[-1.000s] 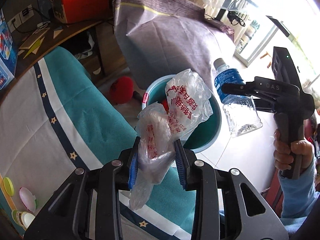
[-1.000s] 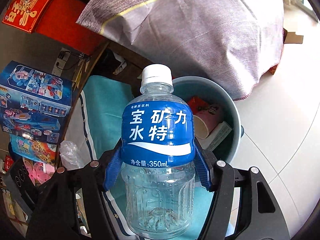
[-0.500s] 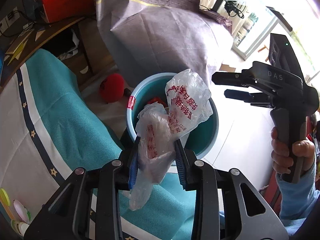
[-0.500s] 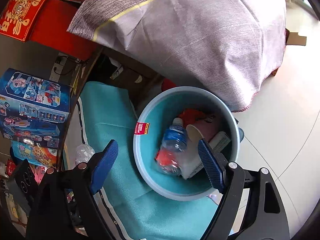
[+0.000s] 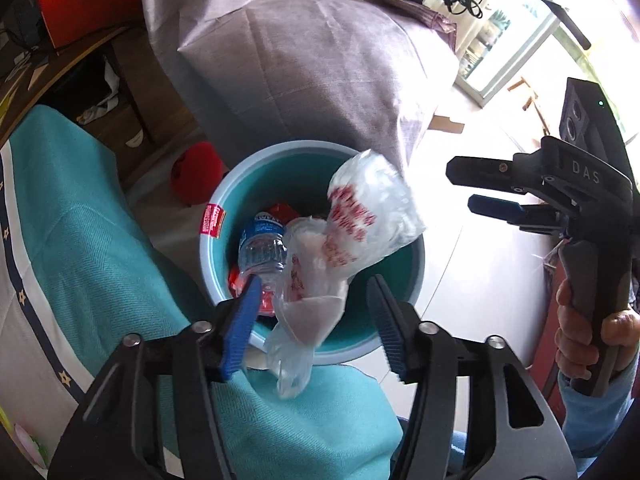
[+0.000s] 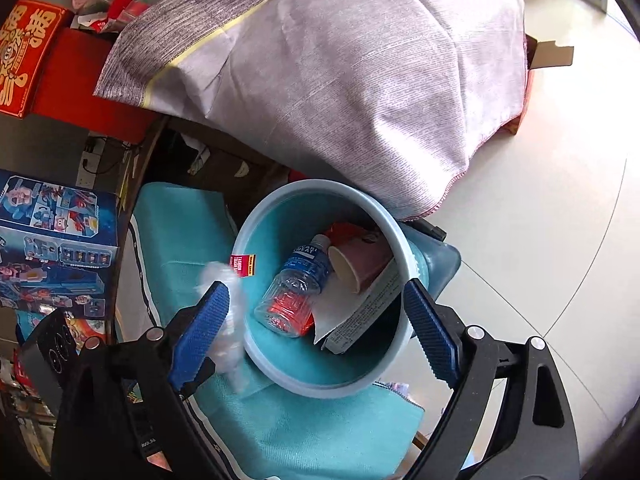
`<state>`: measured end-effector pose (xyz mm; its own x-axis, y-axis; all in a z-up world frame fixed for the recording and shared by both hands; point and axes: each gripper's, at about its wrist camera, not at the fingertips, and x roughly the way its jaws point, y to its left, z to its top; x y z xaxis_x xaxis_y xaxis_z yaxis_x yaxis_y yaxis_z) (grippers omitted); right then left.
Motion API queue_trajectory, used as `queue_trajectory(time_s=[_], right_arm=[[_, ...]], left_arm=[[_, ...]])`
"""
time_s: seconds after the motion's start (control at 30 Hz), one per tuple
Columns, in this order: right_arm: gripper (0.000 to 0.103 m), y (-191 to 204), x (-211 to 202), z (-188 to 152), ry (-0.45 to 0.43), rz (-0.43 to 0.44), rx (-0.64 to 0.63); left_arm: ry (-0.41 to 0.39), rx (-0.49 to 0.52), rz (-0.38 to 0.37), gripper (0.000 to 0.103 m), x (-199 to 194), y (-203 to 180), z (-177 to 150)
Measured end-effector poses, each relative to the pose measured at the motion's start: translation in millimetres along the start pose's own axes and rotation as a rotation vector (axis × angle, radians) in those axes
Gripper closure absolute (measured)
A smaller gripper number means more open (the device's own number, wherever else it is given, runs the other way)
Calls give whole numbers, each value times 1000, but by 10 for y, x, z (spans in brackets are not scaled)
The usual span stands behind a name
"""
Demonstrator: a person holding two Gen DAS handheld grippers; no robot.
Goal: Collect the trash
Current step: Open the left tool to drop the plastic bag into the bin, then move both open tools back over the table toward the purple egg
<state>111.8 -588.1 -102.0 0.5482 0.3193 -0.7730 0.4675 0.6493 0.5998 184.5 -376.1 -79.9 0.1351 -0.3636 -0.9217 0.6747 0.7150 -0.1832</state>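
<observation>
Above a blue bin [image 5: 218, 216], the left tool [image 5: 310, 312] has just spread its jaws, and a crumpled plastic bag [image 5: 344, 240] hangs loose between them, gripped by neither. The right tool [image 6: 320, 320], also just widened and empty, overlooks a water bottle [image 6: 296, 288] lying inside the bin beside a paper cup [image 6: 360, 262].

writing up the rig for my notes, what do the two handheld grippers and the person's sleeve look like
Both are black plastic frames with silver screws and ribbed blue pads on the fingers. The left gripper fills its own view. The right gripper, seen side-on, has a pistol-style handle, raised letters DAS and a small green light. The person's hand wears a light blue sleeve. No cables visible.
</observation>
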Motion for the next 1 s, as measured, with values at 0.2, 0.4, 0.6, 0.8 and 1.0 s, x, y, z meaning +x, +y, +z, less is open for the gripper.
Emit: queue_trajectory(time_s=[0.2, 0.4, 0.6, 0.8, 1.0], right_arm=[[18, -3, 49, -9, 17, -6, 9], [18, 78, 156, -77, 47, -6, 14], [13, 252, 204, -209, 67, -11, -15], [13, 476, 246, -374, 79, -2, -42], [13, 727, 299, -591, 95, 4, -74]], left_arm=[[-8, -16, -1, 11, -12, 25, -32], [-2, -59, 5, 8, -77, 167, -163], [-16, -104, 22, 7, -221, 277, -340], [-29, -124, 76, 6, -416, 443, -588], [-37, -180, 88, 5, -602, 686, -855]])
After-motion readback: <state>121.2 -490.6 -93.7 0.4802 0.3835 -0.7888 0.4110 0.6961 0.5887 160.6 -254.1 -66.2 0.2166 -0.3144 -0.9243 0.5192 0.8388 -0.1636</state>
